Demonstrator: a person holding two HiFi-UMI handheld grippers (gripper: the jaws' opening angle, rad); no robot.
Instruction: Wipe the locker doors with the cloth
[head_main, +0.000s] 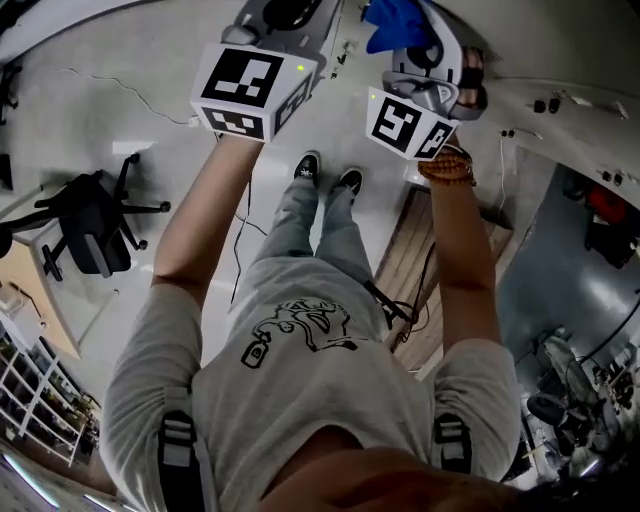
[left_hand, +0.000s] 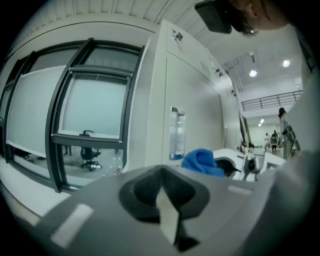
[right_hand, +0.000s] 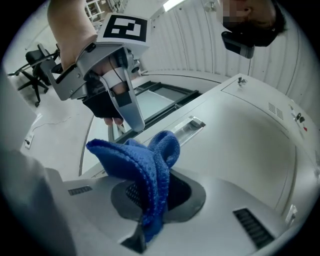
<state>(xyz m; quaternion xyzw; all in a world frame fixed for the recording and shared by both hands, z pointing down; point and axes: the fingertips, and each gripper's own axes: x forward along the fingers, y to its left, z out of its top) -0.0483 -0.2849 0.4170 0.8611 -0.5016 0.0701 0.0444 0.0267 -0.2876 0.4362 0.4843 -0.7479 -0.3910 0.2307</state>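
Note:
A blue cloth (right_hand: 145, 170) hangs bunched from my right gripper (right_hand: 150, 220), which is shut on it. The cloth (head_main: 400, 22) shows at the top of the head view above that gripper (head_main: 430, 55). The white locker (right_hand: 240, 135) fills the right gripper view, its door carrying a clear handle (right_hand: 192, 125). My left gripper (left_hand: 167, 220) is shut with nothing in it and held in the air to the left of the cloth (left_hand: 202, 162). The locker (left_hand: 190, 110) stands a little way beyond it. Both grippers are apart from the door.
A dark-framed window (left_hand: 75, 115) lies left of the locker. On the floor below stand a black office chair (head_main: 90, 235), a thin cable (head_main: 243, 225) and a wooden panel (head_main: 420, 270). The person's shoes (head_main: 328, 172) are beside the panel.

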